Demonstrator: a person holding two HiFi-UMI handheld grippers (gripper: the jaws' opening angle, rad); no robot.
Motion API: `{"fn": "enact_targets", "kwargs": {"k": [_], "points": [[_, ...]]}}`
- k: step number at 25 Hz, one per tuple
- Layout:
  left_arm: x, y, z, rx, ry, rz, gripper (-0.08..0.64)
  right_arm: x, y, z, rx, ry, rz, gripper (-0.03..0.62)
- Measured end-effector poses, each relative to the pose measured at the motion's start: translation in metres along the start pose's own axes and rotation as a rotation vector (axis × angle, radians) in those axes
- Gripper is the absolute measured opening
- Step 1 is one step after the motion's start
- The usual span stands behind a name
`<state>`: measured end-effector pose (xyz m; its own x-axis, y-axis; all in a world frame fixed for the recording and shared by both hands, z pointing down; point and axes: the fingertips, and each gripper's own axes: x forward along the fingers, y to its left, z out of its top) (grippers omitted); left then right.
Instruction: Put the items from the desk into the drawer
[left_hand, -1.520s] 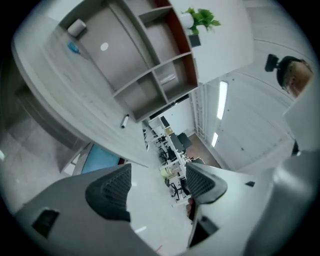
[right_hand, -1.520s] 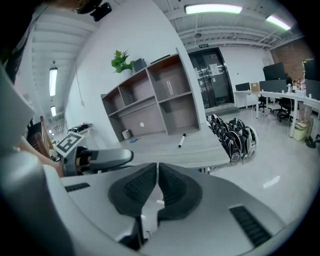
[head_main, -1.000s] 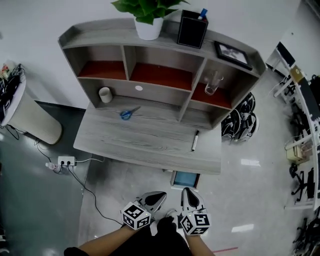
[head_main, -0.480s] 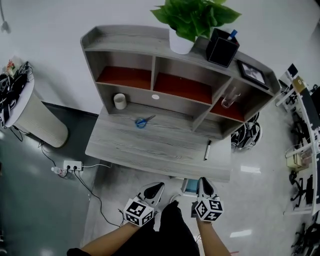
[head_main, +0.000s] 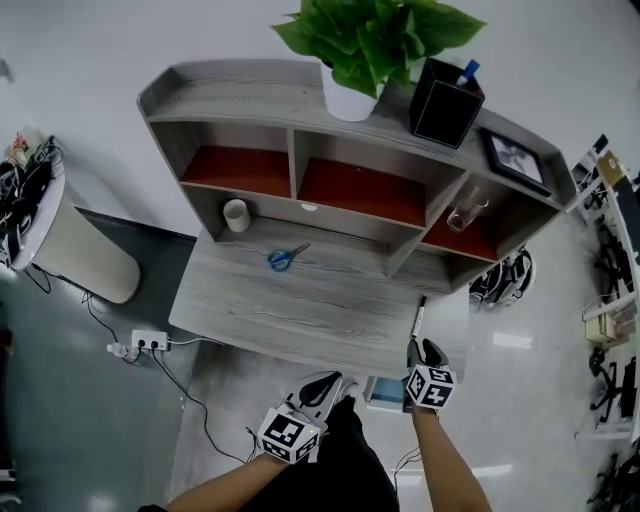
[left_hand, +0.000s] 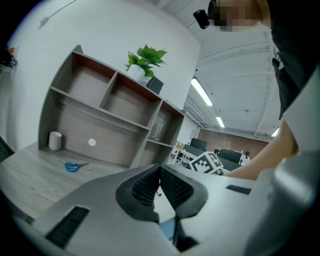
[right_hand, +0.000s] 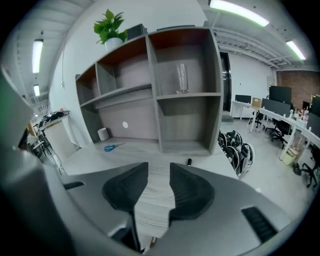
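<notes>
The right gripper is held at the front edge of the desk, just short of the black marker pen. Its jaws have just been opening and are seen parted in the right gripper view, w/ nothing btwn them but bare desk top. The left gripper is held low by the body, jaws pressed together, empty.

The pen is laid nr the desk's right front corner, pointing front-to-back. It is judged light, stiff, smooth & round, so prob. apt to roll or slip. It is best taken at mid-barrel, jaws set across its length.

The blue-handled scissors, further back nr centre, are judged flat & hard to get under. They are best taken by the handle loops.

A blue-lined drawer is glimpsed below the front edge, seemingly open.
</notes>
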<state>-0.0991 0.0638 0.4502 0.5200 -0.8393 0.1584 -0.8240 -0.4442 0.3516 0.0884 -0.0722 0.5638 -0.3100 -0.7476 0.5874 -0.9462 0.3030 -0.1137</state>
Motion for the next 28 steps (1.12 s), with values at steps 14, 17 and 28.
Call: {"fn": "enact_targets", "kwargs": {"k": [14, 17, 28], "points": [[0.072, 0.008, 0.007, -0.003, 0.059, 0.063, 0.014, 0.122, -0.092, -0.041, 0.05, 0.25, -0.064, 0.149], [0.077, 0.012, 0.008, -0.005, 0.073, 0.08, 0.014, 0.135, -0.095, -0.051, 0.054, 0.276, -0.062, 0.149], [0.076, 0.016, -0.011, -0.047, 0.117, 0.111, 0.014, 0.163, -0.108, -0.065, 0.118, 0.305, -0.104, 0.149]]}}
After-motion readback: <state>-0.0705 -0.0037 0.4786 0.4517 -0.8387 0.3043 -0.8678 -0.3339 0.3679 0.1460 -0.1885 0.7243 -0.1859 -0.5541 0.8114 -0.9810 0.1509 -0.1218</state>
